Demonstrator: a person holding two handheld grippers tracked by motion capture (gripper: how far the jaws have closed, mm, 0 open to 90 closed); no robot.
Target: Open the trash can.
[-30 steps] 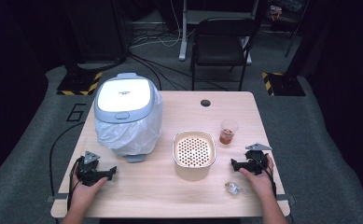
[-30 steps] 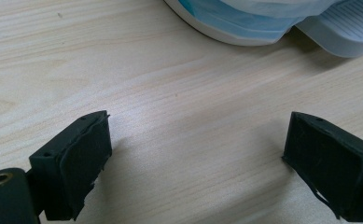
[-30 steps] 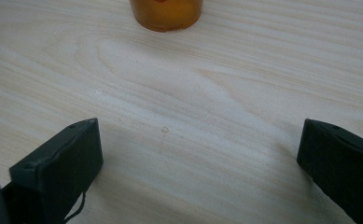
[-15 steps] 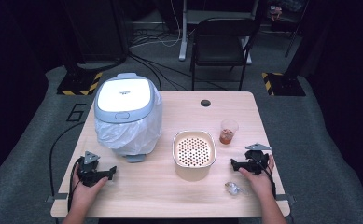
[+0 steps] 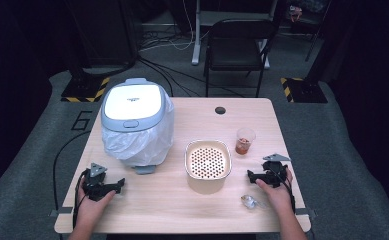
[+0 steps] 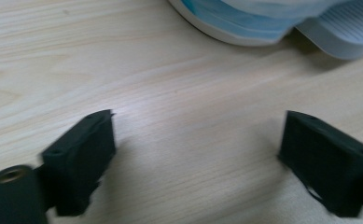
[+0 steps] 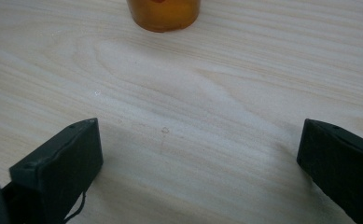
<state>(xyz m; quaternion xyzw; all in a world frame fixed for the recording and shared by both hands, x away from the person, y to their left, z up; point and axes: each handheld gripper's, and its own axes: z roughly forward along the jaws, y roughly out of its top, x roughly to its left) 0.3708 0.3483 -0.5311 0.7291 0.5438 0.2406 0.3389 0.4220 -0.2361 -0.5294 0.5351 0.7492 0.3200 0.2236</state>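
Table (image 5: pixel 182 210) set: two grippers at rest, both empty, fingers apart

Left gripper (image 5: pixel 113 187) low on the table's near left, fingers spread wide over bare wood, just in front of the cooker (image 5: pixel 136 120) wrapped in clear plastic. Right gripper (image 5: pixel 252 176) low at the near right, fingers likewise spread with nothing between them, pointing toward the basket (image 5: pixel 207 162); cup (image 5: pixel 244 140) with reddish contents near it on the far side, a small shiny clear item (image 5: pixel 248 201) just beside the right hand (image 5: pixel 277 192)
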